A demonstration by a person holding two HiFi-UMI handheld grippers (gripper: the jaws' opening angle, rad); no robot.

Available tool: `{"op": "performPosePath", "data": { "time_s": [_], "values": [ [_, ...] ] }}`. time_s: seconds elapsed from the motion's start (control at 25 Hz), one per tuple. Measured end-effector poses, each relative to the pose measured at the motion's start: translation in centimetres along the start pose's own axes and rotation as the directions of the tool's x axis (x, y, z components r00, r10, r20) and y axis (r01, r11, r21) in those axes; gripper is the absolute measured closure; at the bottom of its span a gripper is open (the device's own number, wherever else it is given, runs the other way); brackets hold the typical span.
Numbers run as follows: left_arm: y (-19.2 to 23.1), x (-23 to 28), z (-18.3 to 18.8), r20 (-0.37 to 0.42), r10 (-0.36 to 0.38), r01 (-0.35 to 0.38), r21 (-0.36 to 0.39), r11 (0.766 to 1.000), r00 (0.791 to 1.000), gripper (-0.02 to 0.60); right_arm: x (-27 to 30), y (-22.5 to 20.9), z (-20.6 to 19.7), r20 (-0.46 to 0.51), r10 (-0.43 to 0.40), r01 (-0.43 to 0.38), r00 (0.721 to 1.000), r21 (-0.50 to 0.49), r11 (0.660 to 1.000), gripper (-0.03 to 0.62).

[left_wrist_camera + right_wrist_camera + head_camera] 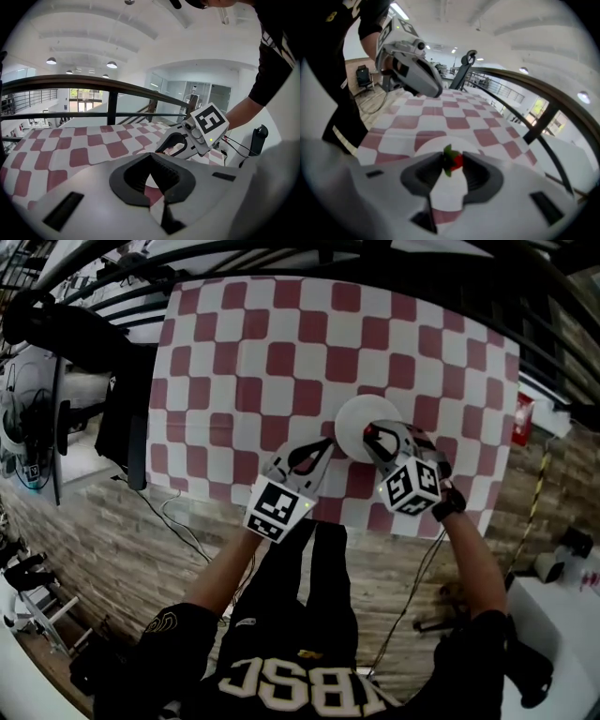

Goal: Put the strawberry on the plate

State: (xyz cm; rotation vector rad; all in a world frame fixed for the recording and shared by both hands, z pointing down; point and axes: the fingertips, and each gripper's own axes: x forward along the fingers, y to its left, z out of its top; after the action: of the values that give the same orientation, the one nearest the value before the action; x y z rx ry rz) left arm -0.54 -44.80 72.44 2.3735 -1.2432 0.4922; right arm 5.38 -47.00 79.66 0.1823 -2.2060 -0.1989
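A small red strawberry (pixel 455 161) with green leaves sits pinched between the jaws of my right gripper (pixel 453 165), which is shut on it. It hangs just above a white round plate (pixel 433 143). In the head view the plate (pixel 354 416) lies near the front edge of the red-and-white checked table, with the right gripper (pixel 372 435) over its near rim. My left gripper (pixel 323 448) rests just left of the plate, its jaws together with nothing between them. From the left gripper view (pixel 157 194) the right gripper (pixel 171 144) shows ahead to the right.
The checked cloth (pixel 281 352) covers the whole table. A dark railing (pixel 93 86) runs along the far side. Wooden floor (pixel 141 540) with cables lies on the near side, and black equipment (pixel 122 418) stands left of the table.
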Motion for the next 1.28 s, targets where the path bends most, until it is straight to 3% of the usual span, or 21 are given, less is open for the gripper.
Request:
{"op": "performPosePath", "data": {
  "time_s": [0.36,0.76,1.12,1.28],
  "values": [
    [-0.7,0.1,-2.2,-0.011,-0.006,0.005,-0.046,0.999,1.0,0.569,2.2,1.5,-1.8,-0.064,0.033,-0.031,0.997,0.032,0.999,0.451],
    [-2.0,-0.7,-0.9,0.019,0.007,-0.006,-0.047,0.999,1.0,0.569,1.7,0.8,-2.6,-0.077,0.021,-0.014,0.997,0.086,0.996,0.45],
    [-3.4,-3.6,2.6,0.069,0.015,-0.013,-0.027,1.0,0.998,0.569,-4.3,-0.9,-0.3,-0.046,-0.065,0.07,0.997,0.124,0.99,0.447],
    [-3.8,-4.8,6.7,0.137,0.017,-0.016,-0.01,1.0,0.99,0.569,-8.6,-3.2,2.0,-0.007,-0.17,0.169,0.985,0.156,0.973,0.447]
  ]
}}
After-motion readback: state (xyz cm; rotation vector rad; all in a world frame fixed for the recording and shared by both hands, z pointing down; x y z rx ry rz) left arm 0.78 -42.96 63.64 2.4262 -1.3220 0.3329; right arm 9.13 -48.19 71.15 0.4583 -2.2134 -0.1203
